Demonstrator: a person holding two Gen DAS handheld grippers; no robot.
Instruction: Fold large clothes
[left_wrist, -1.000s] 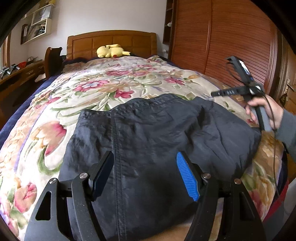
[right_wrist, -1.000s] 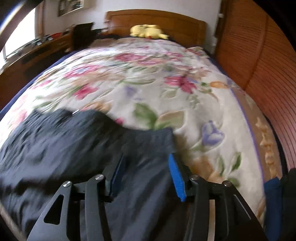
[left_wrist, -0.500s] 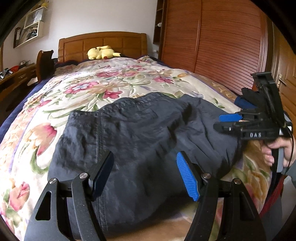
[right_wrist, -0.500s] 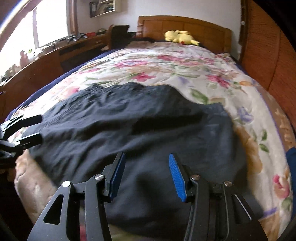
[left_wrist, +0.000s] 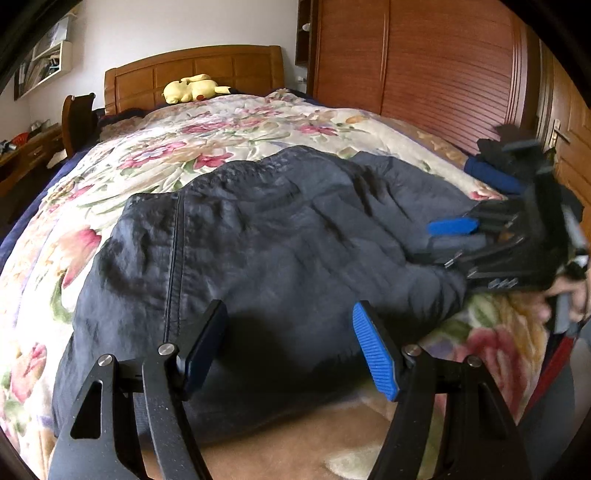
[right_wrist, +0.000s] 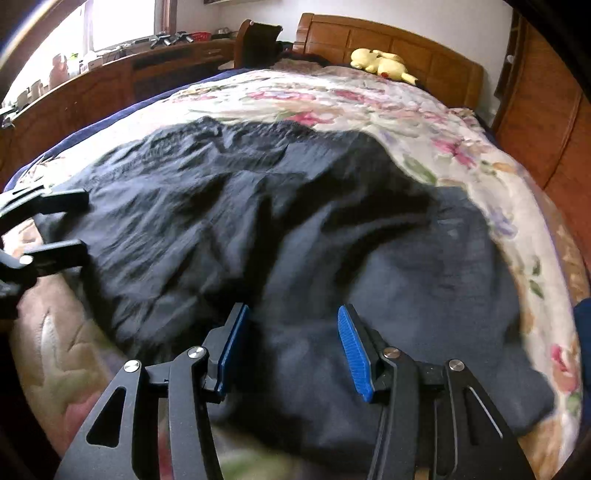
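Both grippers poised at near hem of dark garment, nothing gripped
Garment (left_wrist: 280, 251) lies crumpled across the bed (left_wrist: 229, 122), long axis side to side; left gripper (left_wrist: 288, 347) spread over left part, right gripper (right_wrist: 291, 347) spread (blurred, probably just above cloth) over right part

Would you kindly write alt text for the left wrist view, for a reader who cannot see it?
A dark garment lies crumpled on a floral bedspread, with the left gripper open above its near edge. At right, a hand holds the right gripper over the garment's far side. A yellow plush toy rests by the wooden headboard.
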